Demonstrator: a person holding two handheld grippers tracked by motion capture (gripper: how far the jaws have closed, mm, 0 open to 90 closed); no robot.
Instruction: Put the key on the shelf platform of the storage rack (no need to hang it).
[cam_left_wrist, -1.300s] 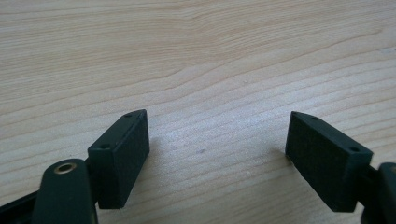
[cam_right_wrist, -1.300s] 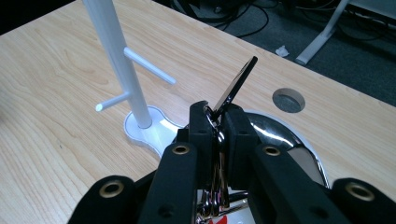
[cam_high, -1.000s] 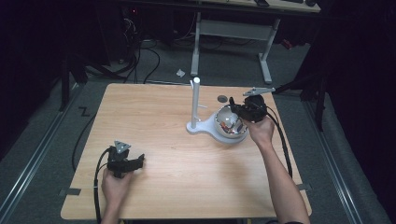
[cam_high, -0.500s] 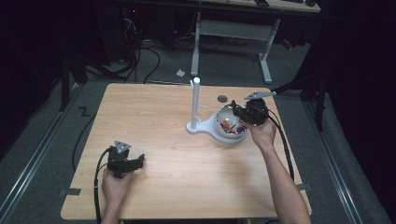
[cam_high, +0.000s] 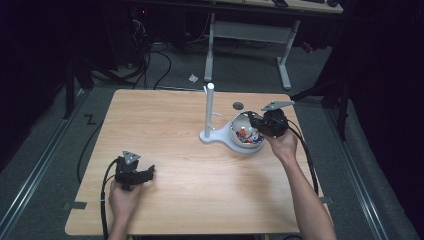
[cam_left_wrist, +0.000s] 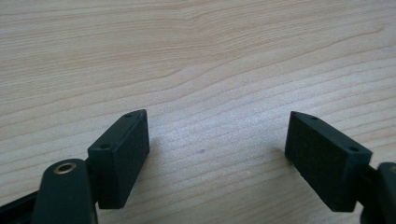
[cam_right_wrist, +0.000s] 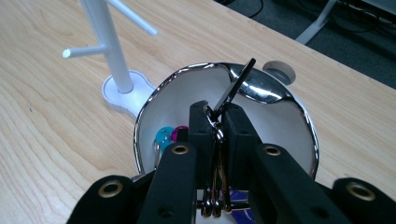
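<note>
A chrome-rimmed white bowl (cam_high: 235, 141) (cam_right_wrist: 144, 112) stands on the wooden table right of centre, with cyan, magenta and blue pieces (cam_right_wrist: 164, 136) in it. My right gripper (cam_high: 254, 123) (cam_right_wrist: 217, 112) hangs over the bowl, shut on a bunch of metal rings with a black key-like tab (cam_right_wrist: 232, 89) sticking up past the jaw tips. A white peg stand (cam_high: 209, 107) (cam_right_wrist: 109, 46) rises just left of the bowl. My left gripper (cam_high: 148, 173) (cam_left_wrist: 217, 135) rests low on the table at the front left, open, with bare wood between its jaws.
A small grey round disc (cam_high: 238, 105) (cam_right_wrist: 279, 71) sits in the table (cam_high: 165, 125) behind the bowl. Cables trail from both grippers toward the near edge. A desk frame (cam_high: 280, 35) stands on the floor beyond the far edge.
My right gripper has shifted slightly over the bowl and tilted a little, still holding the ring bunch. The left gripper has not moved.
</note>
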